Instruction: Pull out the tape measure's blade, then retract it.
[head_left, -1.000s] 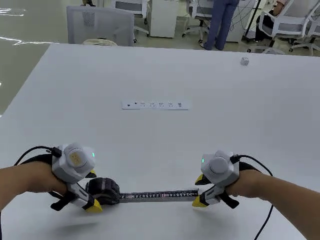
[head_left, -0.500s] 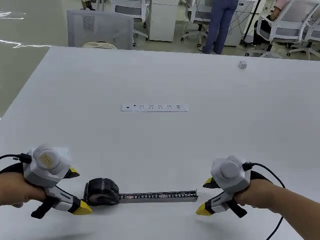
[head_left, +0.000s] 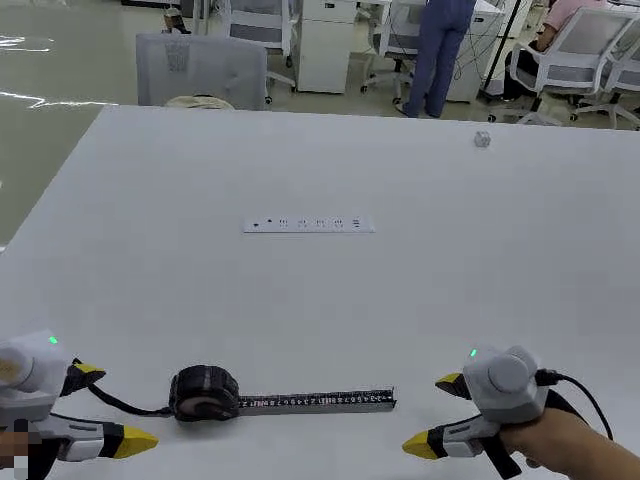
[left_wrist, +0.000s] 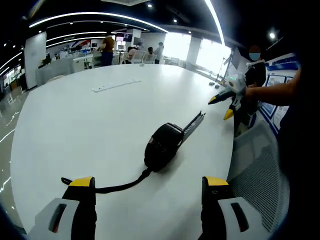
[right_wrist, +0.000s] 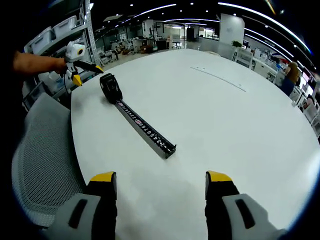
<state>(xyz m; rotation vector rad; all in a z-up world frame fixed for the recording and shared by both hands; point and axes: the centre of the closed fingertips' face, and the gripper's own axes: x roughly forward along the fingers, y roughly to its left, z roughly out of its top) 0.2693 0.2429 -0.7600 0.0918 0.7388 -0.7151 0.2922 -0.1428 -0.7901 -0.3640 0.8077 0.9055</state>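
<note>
A black tape measure (head_left: 204, 392) lies on the white table (head_left: 320, 300) near its front edge. Its blade (head_left: 318, 402) stretches out flat to the right, and a black wrist strap (left_wrist: 120, 185) trails off to the left. My left gripper (head_left: 112, 405) hovers open to the left of the case, clear of it. In the left gripper view the case (left_wrist: 162, 145) lies ahead of the open jaws (left_wrist: 149, 182). My right gripper (head_left: 435, 413) is open, a short way right of the blade's end hook. The right gripper view shows the blade (right_wrist: 145, 129) running ahead to the case (right_wrist: 110, 86).
A white power strip (head_left: 309, 225) is set into the table's middle. A small grey object (head_left: 482, 140) sits at the far right. Beyond the table stand office chairs (head_left: 200, 65) and a person (head_left: 440, 50).
Both grippers have drawn back outward, the left from the case and the right from the blade's end. The tape measure lies still with its blade out. The camera tilted a little.
</note>
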